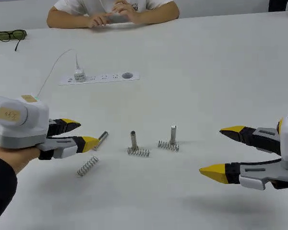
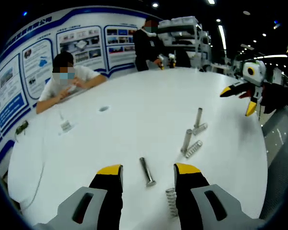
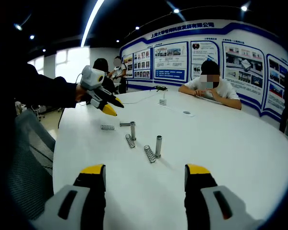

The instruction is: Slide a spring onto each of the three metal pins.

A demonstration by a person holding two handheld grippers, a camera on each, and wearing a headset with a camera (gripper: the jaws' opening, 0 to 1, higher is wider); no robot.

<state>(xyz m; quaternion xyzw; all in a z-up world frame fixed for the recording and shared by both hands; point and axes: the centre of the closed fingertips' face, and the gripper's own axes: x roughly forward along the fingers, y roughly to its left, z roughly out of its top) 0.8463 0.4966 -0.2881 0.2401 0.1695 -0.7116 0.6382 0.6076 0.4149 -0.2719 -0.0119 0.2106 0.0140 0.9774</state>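
Three metal pins are on the white table. One pin (image 1: 102, 139) lies on its side just past my open left gripper (image 1: 80, 133), seen again as the lying pin (image 2: 146, 171). Two pins stand upright: the middle pin (image 1: 133, 139) and the right pin (image 1: 173, 133). A spring lies flat by each: a spring (image 1: 138, 152) at the middle pin's foot, a spring (image 1: 168, 145) beside the right pin, and a loose spring (image 1: 88, 166) below my left gripper. My right gripper (image 1: 224, 149) hovers open at the right, well away from the pins, with nothing held.
A white power strip (image 1: 99, 77) with a plugged cable lies farther back. Dark glasses (image 1: 8, 35) rest at the far left. A person sits across the table with hands (image 1: 113, 14) on it. Other people stand in the background of the gripper views.
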